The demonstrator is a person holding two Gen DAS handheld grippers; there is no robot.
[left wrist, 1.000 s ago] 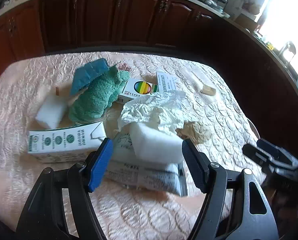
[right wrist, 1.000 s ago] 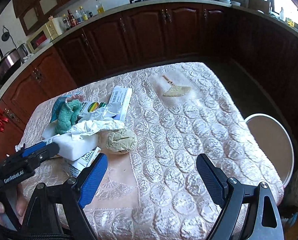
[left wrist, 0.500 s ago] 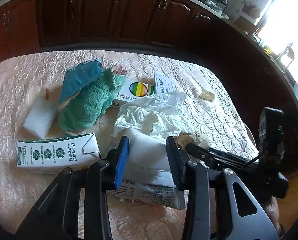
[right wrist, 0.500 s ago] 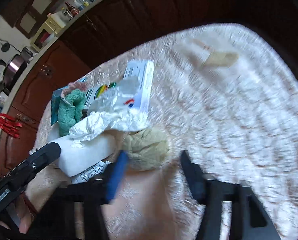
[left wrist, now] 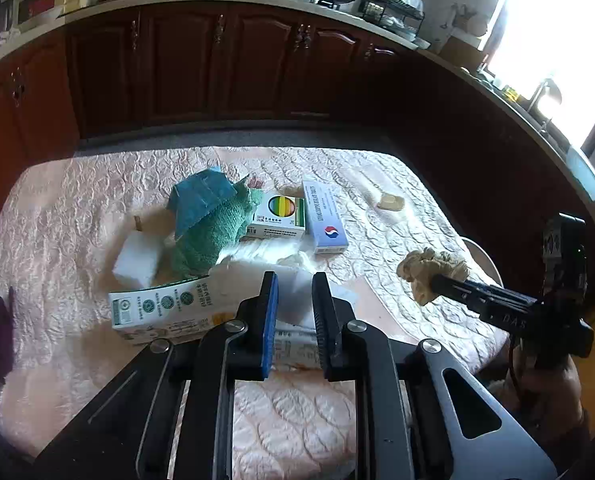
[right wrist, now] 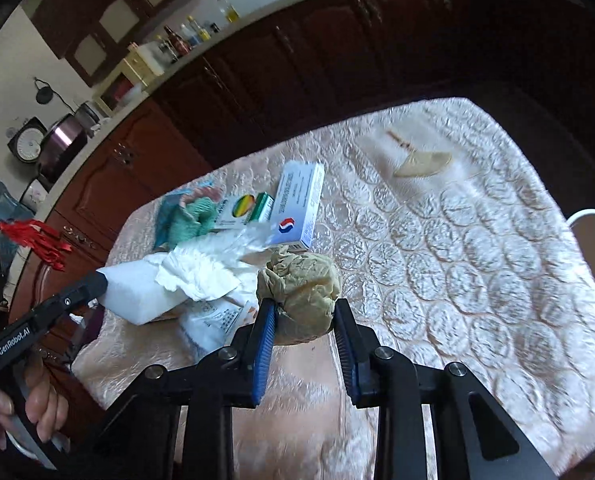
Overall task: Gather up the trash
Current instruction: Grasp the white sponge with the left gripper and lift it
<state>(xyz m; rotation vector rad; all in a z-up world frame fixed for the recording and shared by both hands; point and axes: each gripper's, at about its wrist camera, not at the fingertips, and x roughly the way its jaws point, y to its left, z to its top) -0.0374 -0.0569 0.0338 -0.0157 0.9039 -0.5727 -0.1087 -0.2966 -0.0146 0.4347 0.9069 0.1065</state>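
Observation:
A heap of trash lies on the pink quilted table (left wrist: 77, 216). My left gripper (left wrist: 294, 294) is shut on a white foam block (left wrist: 295, 296), with crumpled white tissue (left wrist: 265, 250) draped over its far end; the block also shows in the right wrist view (right wrist: 137, 296). My right gripper (right wrist: 303, 312) is shut on a crumpled beige paper ball (right wrist: 301, 292) and holds it above the table; the ball also shows in the left wrist view (left wrist: 431, 270).
On the table lie a green-and-white carton (left wrist: 161, 310), a second white block (left wrist: 137, 258), a green knitted cloth (left wrist: 213, 232) under blue paper, a rainbow-logo box (left wrist: 279, 216), a blue-and-white box (left wrist: 323, 216), a printed bag (left wrist: 293, 344) and a beige scrap (left wrist: 391, 202). Dark cabinets stand behind.
My left gripper closed on the white block and raised it. My right gripper swung left, closed on the beige ball and lifted it off the table.

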